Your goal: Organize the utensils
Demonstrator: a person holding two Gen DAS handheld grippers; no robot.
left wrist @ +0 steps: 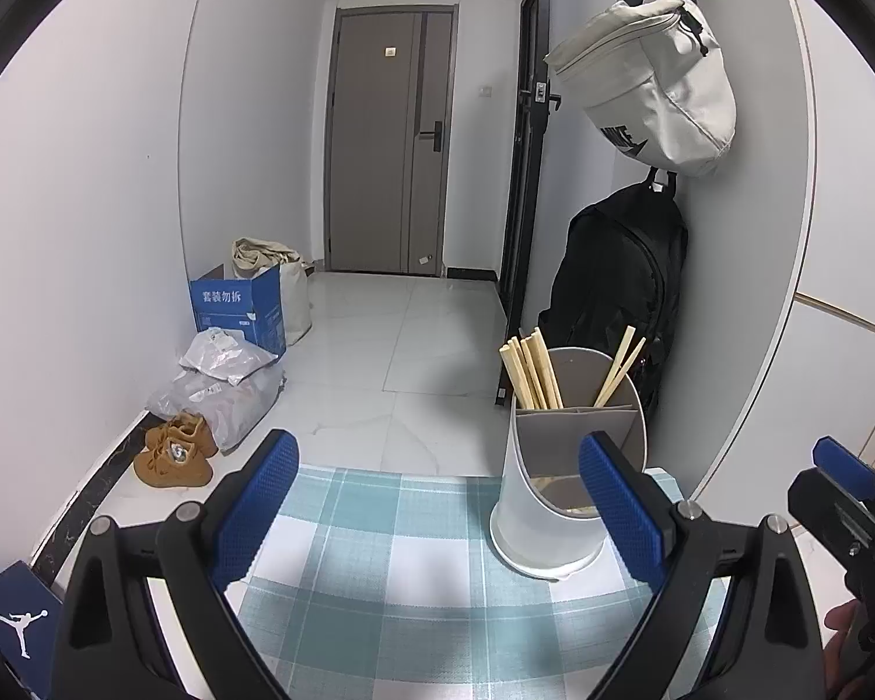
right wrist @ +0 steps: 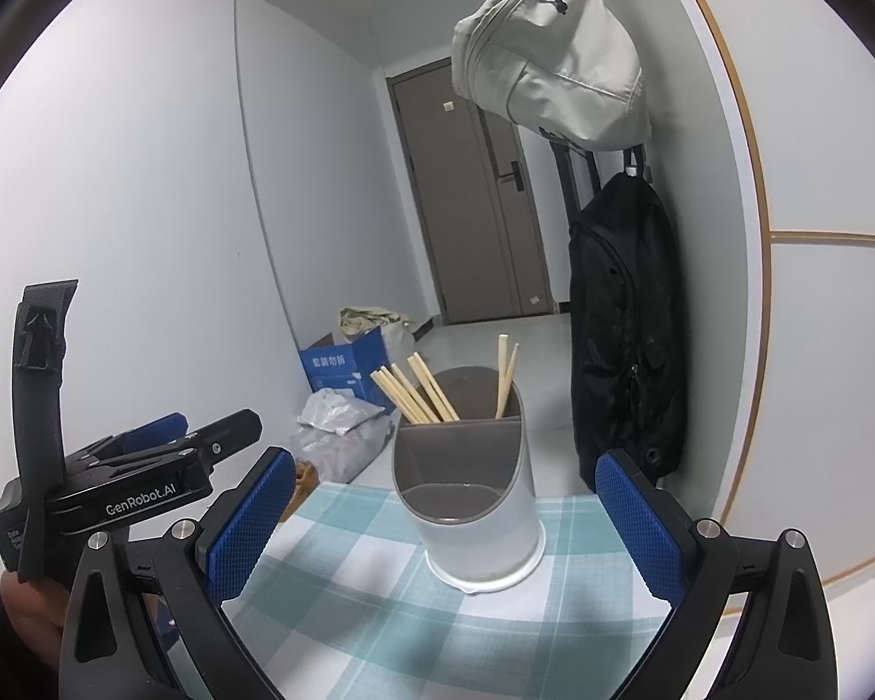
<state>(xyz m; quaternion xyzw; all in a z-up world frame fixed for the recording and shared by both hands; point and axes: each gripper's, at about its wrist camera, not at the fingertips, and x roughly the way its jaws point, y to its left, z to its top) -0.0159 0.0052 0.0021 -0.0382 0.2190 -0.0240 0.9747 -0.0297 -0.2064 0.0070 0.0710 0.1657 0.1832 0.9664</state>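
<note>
Right wrist view is showing my right gripper [right wrist: 446,516] spread wide and carrying nothing, with the utensil holder [right wrist: 466,490] standing upright between its pads on the checked cloth [right wrist: 344,595]. My left gripper [left wrist: 437,501] is likewise gaping and empty, just beside the holder. Chopsticks [right wrist: 417,391] are leaning in the rear compartments. I am judging that a pad clipping the tall, light holder could tip it, spilling the chopsticks, or drag the cloth.
</note>
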